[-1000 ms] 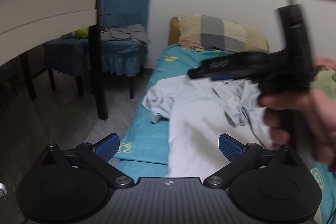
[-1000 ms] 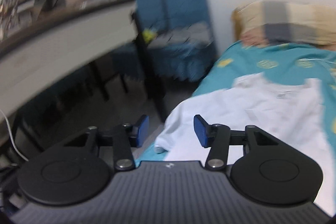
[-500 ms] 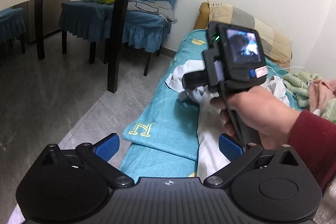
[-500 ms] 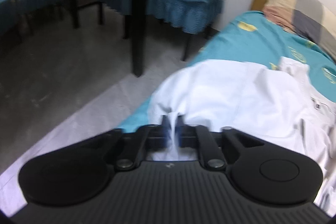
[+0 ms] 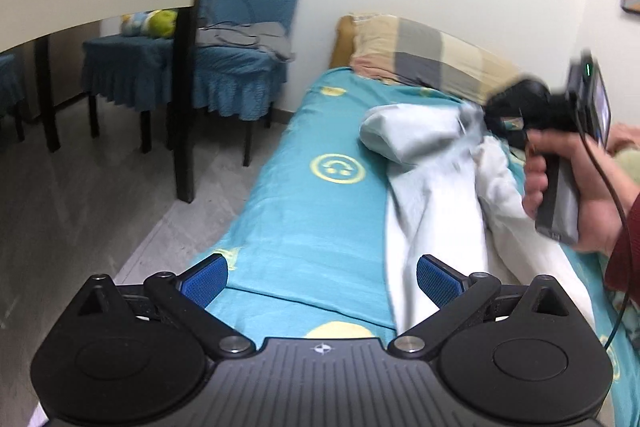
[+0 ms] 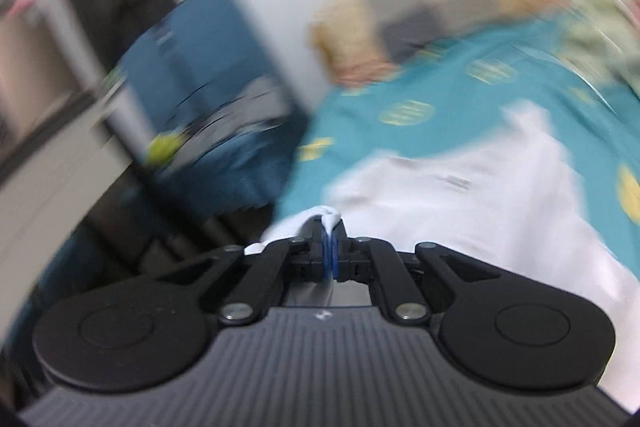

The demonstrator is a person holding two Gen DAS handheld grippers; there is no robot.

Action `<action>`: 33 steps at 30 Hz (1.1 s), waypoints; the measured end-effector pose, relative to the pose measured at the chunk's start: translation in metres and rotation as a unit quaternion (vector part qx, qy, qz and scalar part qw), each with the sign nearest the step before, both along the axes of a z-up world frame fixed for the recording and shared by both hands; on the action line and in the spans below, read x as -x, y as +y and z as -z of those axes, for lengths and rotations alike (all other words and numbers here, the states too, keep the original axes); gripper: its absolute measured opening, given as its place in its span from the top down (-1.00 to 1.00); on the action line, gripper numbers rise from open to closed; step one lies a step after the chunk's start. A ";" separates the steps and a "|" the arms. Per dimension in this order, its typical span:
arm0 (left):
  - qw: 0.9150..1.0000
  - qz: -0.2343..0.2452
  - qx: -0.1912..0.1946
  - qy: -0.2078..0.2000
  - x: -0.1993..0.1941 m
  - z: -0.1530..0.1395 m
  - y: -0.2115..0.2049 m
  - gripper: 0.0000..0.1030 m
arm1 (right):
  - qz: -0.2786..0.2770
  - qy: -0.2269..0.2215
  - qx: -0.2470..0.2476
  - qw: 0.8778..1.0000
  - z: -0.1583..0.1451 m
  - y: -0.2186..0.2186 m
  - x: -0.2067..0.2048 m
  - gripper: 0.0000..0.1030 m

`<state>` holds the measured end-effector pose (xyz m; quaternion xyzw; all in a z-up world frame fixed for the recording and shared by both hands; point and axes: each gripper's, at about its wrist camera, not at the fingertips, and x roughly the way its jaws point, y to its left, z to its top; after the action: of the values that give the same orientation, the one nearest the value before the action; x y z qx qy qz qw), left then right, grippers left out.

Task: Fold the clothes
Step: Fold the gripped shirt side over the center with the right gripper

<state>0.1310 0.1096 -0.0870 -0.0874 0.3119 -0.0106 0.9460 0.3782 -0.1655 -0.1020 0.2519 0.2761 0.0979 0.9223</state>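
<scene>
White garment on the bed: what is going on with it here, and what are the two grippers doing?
A person is folding a white garment on a bed with a teal sheet. The right gripper is shut on a fold of the cloth and carries that part over the rest of the garment; its view is heavily blurred. The person's hand holds that tool near the plaid pillow. The left gripper is open, holding nothing, above the near edge of the bed. The fold is not finished.
</scene>
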 end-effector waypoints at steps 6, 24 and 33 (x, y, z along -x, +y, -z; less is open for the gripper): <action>0.999 0.041 -0.012 0.004 -0.008 0.012 -0.031 -0.98 | 0.045 0.074 -0.053 0.995 0.067 -0.070 0.010 0.90; 0.999 0.047 -0.004 0.021 -0.008 0.022 -0.054 -0.98 | -0.183 -0.092 0.153 0.967 0.008 0.018 0.039 0.20; 0.998 0.047 0.007 0.029 -0.005 0.022 -0.047 -0.98 | -0.185 -0.056 0.322 0.927 0.036 0.064 0.015 0.03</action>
<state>0.1363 0.0621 -0.1091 -0.0797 0.3431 -0.0545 0.9343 0.3628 -0.1018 -0.1381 -0.1200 0.2825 0.1861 0.9334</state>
